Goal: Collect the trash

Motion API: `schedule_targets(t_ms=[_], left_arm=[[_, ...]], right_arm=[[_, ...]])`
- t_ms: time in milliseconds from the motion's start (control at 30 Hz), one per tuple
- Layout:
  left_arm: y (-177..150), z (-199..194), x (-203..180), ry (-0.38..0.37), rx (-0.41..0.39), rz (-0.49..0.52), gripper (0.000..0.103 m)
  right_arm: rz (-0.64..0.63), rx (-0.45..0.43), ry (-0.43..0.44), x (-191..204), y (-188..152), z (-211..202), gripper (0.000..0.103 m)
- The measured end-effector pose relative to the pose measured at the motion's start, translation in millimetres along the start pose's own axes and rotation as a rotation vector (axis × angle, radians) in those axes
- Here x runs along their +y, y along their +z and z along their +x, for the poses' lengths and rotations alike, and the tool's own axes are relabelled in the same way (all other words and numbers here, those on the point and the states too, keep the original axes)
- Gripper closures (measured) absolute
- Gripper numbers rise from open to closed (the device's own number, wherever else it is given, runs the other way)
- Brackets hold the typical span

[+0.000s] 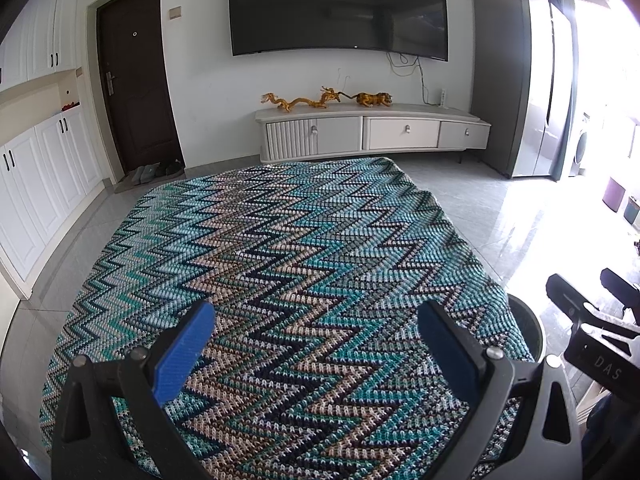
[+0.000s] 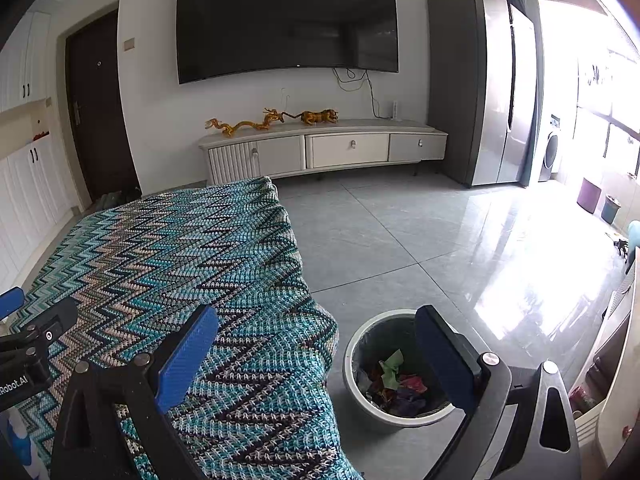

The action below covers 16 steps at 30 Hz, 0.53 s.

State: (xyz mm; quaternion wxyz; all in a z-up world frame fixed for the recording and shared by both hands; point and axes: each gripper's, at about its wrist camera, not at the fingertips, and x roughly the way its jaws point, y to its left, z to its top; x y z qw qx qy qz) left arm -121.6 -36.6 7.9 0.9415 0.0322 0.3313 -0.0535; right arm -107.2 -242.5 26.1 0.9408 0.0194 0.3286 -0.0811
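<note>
The bin (image 2: 394,368), a round white one with a dark liner, stands on the grey tile floor (image 2: 400,240) just beside the right edge of a table draped in a zigzag knit cloth (image 2: 192,264). Inside it lies the trash (image 2: 394,382): crumpled scraps in green, red and dark blue, heaped at the bottom. In the left wrist view only a slice of the bin's rim (image 1: 528,328) shows past the cloth's (image 1: 280,280) edge. The right gripper (image 2: 316,354) hangs above the cloth's corner and the bin, its blue-padded jaws spread wide with nothing between them; the right jaw overlaps the bin's rim in the view. The left gripper (image 1: 316,344) is over the cloth, jaws likewise wide apart and empty. Each gripper shows at the edge of the other's view, the two near each other. Across the room a dark TV (image 2: 288,20) hangs on the white wall above a low cabinet (image 2: 324,148) bearing golden figurines (image 2: 272,120), with a dark door (image 2: 96,112) to the left and a grey fridge (image 2: 484,88) to the right.
</note>
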Motion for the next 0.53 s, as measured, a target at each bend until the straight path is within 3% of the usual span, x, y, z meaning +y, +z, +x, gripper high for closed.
schedule_targets(t_ms=[533], left_arm=[[1.0,1.1,1.7,0.009,0.005,-0.013,0.001]], right_arm=[[0.002,0.004,-0.009,2.0,-1.1,-1.5,0.004]])
